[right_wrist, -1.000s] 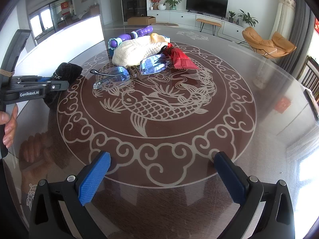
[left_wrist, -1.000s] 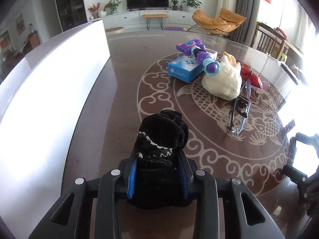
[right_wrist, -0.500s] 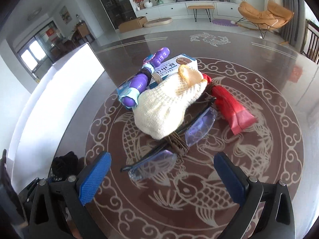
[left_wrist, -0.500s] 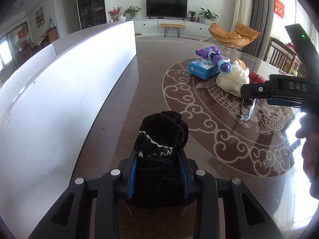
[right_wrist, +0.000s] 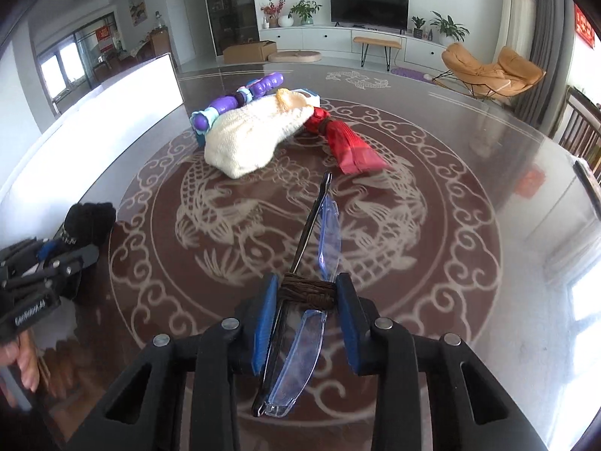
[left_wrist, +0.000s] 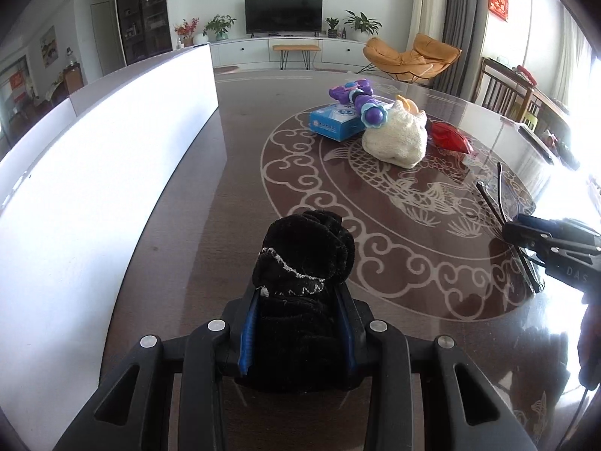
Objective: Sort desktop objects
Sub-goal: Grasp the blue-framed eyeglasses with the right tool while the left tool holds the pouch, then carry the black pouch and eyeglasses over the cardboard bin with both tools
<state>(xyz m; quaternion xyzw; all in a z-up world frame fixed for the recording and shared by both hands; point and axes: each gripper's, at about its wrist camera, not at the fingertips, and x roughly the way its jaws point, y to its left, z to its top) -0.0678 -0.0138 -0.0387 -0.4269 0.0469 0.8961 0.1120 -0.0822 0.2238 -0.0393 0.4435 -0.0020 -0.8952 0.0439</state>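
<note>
The table (right_wrist: 469, 173) is dark, smooth and shiny, the black sock (left_wrist: 304, 255) looks soft and fuzzy, the cream glove (right_wrist: 259, 135) is knitted cloth, and the glasses (right_wrist: 300, 319) are clear shiny plastic wrapped with brown string (right_wrist: 306, 291).

The left gripper (left_wrist: 296, 323) is showing a black plastic frame with triangular cut-outs, four round silver screws (left_wrist: 216, 325) and blue pads (left_wrist: 248, 332) lining its fingers. The right gripper (right_wrist: 306, 314) is wearing the same black frame, silver screws and blue ribbed pads. White lettering is showing on each gripper's side: "GenRobot.AI" on the left, "DAS" on the right. Bare fingers (right_wrist: 28, 366) are curling below the left gripper's lettering.
</note>
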